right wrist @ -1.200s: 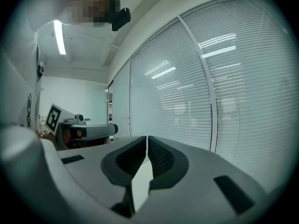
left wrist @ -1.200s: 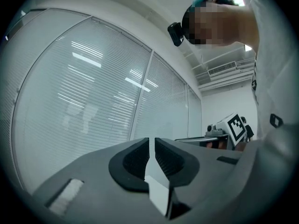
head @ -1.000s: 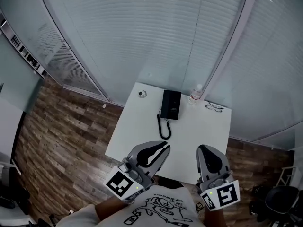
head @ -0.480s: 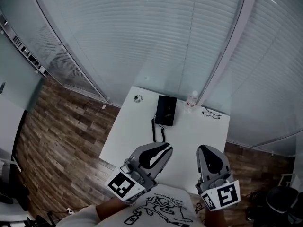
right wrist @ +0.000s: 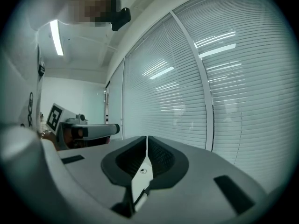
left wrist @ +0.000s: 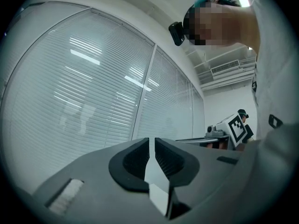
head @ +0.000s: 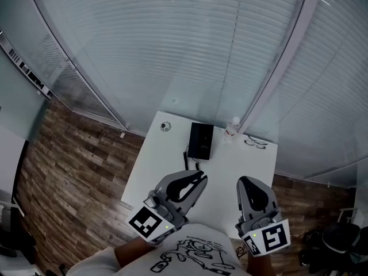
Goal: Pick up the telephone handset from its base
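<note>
Resting on its black base (head: pixel 206 135), black corded telephone handset (head: pixel 195 141): twelve o'clock end of white rectangular table (head: pixel 161 171), untouched. Left gripper (head: pixel 200 178), at its seven o'clock, clenched on nothing. Right gripper (head: pixel 245 181), at its five o'clock, likewise clenched and empty. Both held level, well short of the phone; judged carried for approach.

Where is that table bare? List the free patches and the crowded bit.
Free: the left strip of the table, nearer than the small round object and left of the coiled cord; also the patch right of the telephone, nearer than the eyeglasses. Crowded: the far edge, where these and a bottle line up.
</note>
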{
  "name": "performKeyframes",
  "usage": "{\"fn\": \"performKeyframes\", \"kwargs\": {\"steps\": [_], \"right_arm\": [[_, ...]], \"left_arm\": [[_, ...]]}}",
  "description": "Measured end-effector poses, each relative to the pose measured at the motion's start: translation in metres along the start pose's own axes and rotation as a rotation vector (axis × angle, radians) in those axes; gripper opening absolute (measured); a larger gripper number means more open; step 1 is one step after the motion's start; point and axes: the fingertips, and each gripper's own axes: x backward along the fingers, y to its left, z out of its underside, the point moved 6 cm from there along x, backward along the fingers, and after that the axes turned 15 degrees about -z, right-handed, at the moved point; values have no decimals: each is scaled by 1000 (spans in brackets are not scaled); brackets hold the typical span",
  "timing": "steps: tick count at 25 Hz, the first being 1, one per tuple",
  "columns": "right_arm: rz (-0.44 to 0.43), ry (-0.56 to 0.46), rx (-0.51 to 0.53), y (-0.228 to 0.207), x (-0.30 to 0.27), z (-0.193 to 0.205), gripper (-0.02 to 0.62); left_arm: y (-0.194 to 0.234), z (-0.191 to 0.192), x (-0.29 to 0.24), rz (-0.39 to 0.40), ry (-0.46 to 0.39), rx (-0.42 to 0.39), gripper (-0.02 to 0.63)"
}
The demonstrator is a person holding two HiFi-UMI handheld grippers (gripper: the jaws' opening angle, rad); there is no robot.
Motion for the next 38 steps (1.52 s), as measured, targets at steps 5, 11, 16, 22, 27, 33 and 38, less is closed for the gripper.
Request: {"fn": "performKeyframes", "kwargs": {"steps": [5,11,16,22,27,33,38], "right_arm": [[17,-9,3,-7,-14,4,11],[31,-2,-6,-1,-22,0,11],[28,26,-27,3,-23,9,11],[10,75,-79,8,-28,34,11],[11,133,-119,16,-28,59,11],[11,154,-137,19,-33,71,11],[13,152,-118,8,-45,83,11]], "left_arm": [[18,3,-9,6,-5,-2,35],[24,-2,-5,16,5,10,35],[26,7,1,16,35,22,35],[34,32,8,-11,104,48,35],[41,45,13,-24,143,72,35],[50,57,15,-30,173,82,35],[61,67,2,-33,192,84,37]]}}
